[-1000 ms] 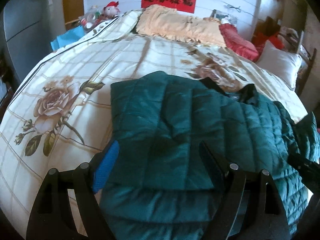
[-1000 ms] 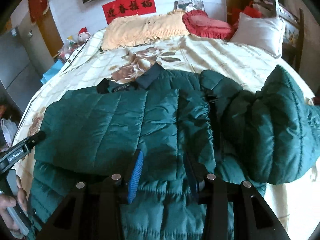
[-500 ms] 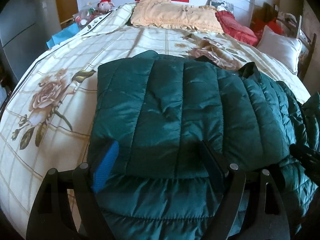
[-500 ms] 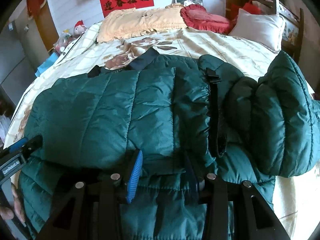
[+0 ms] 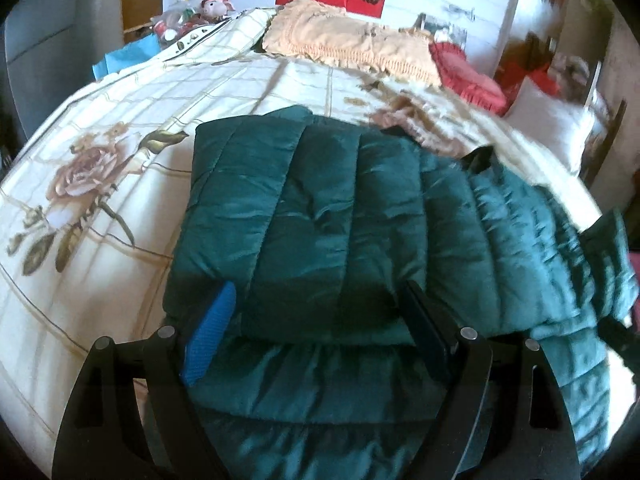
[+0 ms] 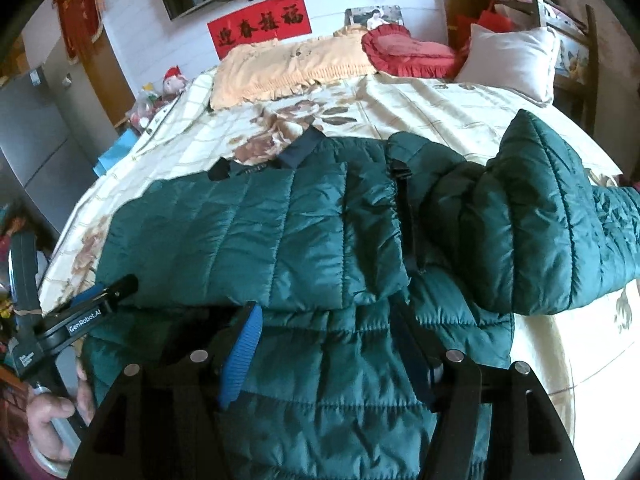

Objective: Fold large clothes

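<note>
The green jacket [image 5: 340, 216] lies across the near half of the bed [image 5: 120, 184], its left side already folded over the body, with the fold's near edge just ahead of both tools. The right sleeve [image 6: 532, 216] is bunched up at the far right, not yet folded in.

The left gripper [image 5: 316, 332] has its jaws wide, straddling the near edge of the folded panel without pinching it. The right gripper [image 6: 324, 344] is likewise wide, resting over the quilted hem just near that edge. Neither holds cloth.

The step in hand looks like settling this first fold before turning to the other side. To do it well:

- Press the panel flat along its near edge — puffy quilting springs back, so smooth from the middle outward.
- Keep the panel's left edge square with the hem below it; a skewed edge will show in every later fold.
- Then take the sleeve by its cuff end and lay it straight across the body, not in a heap.
- Grip 2 layers at most; a thick bite slips out of the jaws.

The collar [image 6: 300, 152] at the far side should stay flat.
</note>
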The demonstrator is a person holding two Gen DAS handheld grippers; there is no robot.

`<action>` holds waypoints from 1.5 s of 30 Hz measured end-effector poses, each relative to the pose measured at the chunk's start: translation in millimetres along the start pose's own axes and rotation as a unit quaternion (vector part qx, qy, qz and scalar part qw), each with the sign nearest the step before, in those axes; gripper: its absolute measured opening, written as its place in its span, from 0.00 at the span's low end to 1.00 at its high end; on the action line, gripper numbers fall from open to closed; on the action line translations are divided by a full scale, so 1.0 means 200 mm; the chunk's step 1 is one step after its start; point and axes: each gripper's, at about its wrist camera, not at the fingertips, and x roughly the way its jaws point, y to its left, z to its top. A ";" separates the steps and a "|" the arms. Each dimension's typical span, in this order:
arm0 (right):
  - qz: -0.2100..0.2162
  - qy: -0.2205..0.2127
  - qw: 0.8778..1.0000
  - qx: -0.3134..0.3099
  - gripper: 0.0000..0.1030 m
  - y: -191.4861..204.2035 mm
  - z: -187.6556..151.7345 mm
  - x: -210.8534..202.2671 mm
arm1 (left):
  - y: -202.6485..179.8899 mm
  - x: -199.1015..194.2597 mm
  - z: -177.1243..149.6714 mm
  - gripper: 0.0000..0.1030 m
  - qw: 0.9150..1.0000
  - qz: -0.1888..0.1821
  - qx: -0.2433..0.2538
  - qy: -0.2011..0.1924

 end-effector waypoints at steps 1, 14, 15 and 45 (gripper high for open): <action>0.000 -0.001 1.000 0.000 0.62 0.00 0.00 -0.01 | 0.00 -0.01 0.00 0.81 1.000 -0.005 -0.004 -0.002; -0.020 -0.014 1.000 0.017 0.63 -0.17 -0.02 -0.14 | -0.06 0.07 -0.06 0.85 0.999 0.022 0.030 0.000; -0.021 -0.016 0.999 0.021 0.63 -0.20 -0.03 -0.16 | -0.06 0.07 -0.06 0.85 0.999 0.019 0.029 0.001; -0.175 -0.094 0.936 0.291 0.75 -1.72 -0.09 -0.51 | -0.20 -0.05 -0.06 0.86 0.998 0.002 0.041 -0.037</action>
